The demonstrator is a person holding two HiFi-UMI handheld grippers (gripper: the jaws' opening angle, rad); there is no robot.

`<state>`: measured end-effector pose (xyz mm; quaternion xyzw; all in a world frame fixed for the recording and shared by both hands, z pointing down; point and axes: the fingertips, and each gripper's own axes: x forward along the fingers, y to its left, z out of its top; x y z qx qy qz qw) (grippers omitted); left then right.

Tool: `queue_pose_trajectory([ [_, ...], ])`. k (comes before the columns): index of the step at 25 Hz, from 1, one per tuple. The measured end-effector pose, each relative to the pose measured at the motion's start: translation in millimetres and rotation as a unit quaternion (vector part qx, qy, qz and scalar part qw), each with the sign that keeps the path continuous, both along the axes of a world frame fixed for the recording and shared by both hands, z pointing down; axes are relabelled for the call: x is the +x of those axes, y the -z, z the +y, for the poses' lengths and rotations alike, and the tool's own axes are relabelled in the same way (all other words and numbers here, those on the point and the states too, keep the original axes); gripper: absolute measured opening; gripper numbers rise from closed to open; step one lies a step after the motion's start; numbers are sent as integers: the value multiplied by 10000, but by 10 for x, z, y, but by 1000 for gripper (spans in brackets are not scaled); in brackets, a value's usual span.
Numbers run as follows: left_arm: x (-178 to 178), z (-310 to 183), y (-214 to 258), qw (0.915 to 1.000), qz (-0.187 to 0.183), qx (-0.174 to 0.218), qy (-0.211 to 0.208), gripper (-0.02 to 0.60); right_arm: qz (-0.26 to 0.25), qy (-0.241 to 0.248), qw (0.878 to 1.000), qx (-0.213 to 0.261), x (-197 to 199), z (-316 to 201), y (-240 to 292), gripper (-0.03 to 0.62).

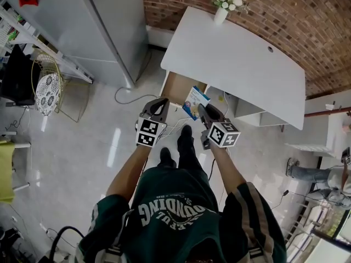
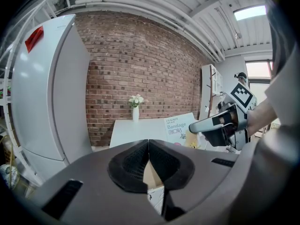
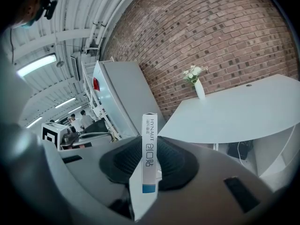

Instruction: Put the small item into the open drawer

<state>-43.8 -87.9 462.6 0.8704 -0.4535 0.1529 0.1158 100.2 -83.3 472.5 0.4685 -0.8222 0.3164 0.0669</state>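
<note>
"HYNAUT" on the narrow edge of the small box, "Bandage" on its white face, upside-down lettering ending "UNDING" on the person's green shirt

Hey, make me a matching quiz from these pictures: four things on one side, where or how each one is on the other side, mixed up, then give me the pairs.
Things:
1. bandage box
2. vase of flowers
3. left gripper
4. drawer

Place or state:
A. pulled open under the white desk
B. jaws together, nothing between them
C. clamped in the jaws of the right gripper
D. standing on top of the white desk

Pairs: 1-C, 2-D, 3-B, 4-A
</note>
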Motion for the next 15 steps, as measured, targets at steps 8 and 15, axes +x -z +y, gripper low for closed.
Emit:
queue_pose_trajectory([
  [8,-21,-158,-61,9998,-40,-75,164,15,-52,225,9997,-83,-69,-248,-125,112],
  [15,-85,-261,-220,9988,-40,-273,413,15,-29,425,9989,-203,-76,-401,-286,112],
])
